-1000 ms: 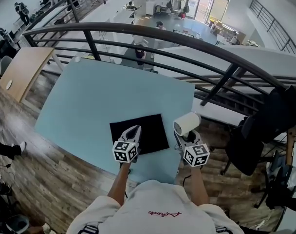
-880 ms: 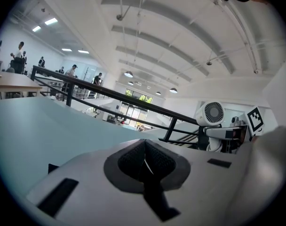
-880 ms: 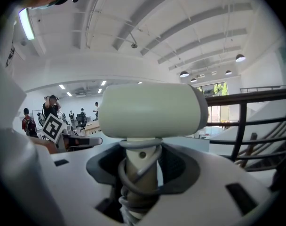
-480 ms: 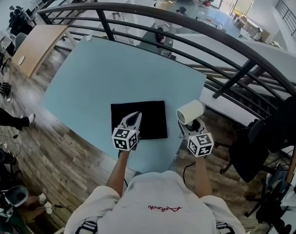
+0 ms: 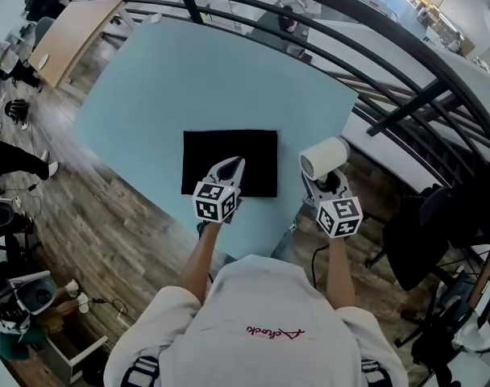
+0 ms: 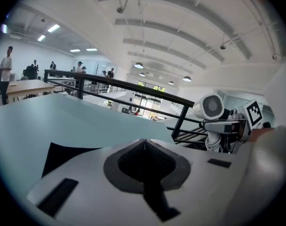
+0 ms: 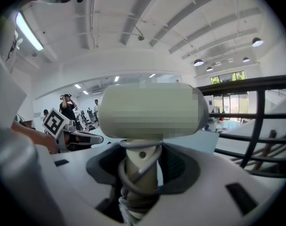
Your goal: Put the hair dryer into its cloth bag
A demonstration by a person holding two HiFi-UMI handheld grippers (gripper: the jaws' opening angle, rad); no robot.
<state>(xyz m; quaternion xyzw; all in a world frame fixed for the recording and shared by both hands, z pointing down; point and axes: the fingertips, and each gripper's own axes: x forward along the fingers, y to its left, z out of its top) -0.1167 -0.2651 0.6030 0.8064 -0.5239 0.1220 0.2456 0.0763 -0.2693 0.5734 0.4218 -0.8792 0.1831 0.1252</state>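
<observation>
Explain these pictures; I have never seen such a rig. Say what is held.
No robot: a person holds a two-jaw gripper in each hand; the patterned cubes are part of them. The top-down picture comes from a camera on the person's head; the other two from cameras riding on each gripper, looking along its jaws. On the light blue table lies a flat black cloth bag. The left gripper, shut and empty, is over the bag's near edge. The right gripper grips the cord-wrapped handle of a white hair dryer, right of the bag.
</observation>
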